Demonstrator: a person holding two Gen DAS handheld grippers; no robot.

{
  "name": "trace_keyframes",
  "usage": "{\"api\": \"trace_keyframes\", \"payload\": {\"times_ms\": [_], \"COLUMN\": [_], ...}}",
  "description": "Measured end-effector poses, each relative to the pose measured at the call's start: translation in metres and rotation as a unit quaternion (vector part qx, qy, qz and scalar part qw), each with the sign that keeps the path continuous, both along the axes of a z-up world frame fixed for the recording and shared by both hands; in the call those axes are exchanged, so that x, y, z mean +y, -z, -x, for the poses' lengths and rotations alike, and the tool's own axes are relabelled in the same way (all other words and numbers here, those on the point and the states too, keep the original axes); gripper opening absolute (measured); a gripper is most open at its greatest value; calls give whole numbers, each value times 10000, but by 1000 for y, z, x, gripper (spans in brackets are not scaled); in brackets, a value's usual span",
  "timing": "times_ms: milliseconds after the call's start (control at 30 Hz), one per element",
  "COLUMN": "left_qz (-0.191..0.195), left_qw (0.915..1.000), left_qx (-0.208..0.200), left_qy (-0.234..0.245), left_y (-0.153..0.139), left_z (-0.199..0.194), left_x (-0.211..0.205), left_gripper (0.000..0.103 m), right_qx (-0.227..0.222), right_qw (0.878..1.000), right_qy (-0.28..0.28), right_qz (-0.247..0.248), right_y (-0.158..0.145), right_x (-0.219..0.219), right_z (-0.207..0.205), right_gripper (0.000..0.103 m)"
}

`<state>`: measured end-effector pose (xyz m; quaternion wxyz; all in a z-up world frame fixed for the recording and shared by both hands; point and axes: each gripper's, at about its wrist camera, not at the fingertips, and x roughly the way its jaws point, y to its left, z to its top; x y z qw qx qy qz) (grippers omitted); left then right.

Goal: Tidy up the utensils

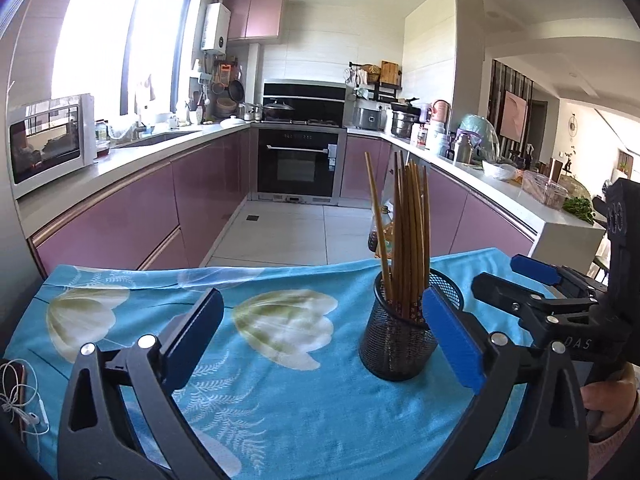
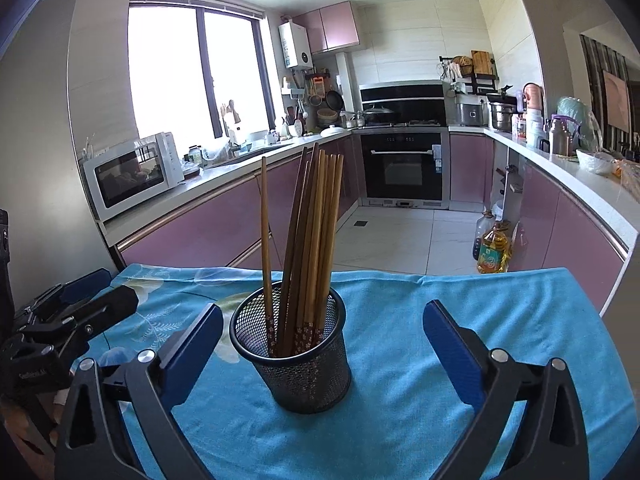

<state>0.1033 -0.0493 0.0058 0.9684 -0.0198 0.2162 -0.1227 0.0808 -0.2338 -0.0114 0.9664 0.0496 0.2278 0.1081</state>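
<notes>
Lying at the far left edge of the blue floral cloth (image 1: 280, 380), a tangle of white earphone cable (image 1: 18, 404) showed only in the left wrist view. Next came the left gripper (image 1: 324, 320), its blue-padded jaws spread wide with nothing between them but bare cloth. Just right of its centre, the black wire-mesh cylindrical holder (image 2: 294, 354) stood upright on the cloth, and the bundle of brown wooden chopsticks (image 2: 308, 240) rose from it, one stick leaning apart to the left. The left gripper's right-hand pad (image 1: 452, 340) overlapped the holder's rim in that view; whether it touched could not be told. Further right, the right gripper (image 2: 324, 330) was likewise fully parted, holding nothing, with the holder between its jaws but clear of both pads. A hand (image 1: 608, 404) gripped its handle.
</notes>
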Motion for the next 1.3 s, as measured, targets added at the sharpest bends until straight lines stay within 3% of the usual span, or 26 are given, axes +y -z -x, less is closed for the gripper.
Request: {"api": "trace_keyframes", "payload": {"times_ms": [433,767,1300], "left_qz": [-102,63,90], "left_qw": [9955,9913,9894], "left_qx": [-564,-857,-895], "left_qy": [-756,-999,-1138], "left_y": [9,8,11], "left_z": [45,64,70], "left_x": [36,50,53], "left_gripper": [98,98,98], "right_qx": [-960,-1177,-1369], "right_qw": [9934,9907,9871], "right_qy": [441,506,652], "right_qz": [437,455,513], "right_y": [5,12,11], "right_x": [24,34,36], "right_z": [58,77,83], "right_gripper": [97,97,97]}}
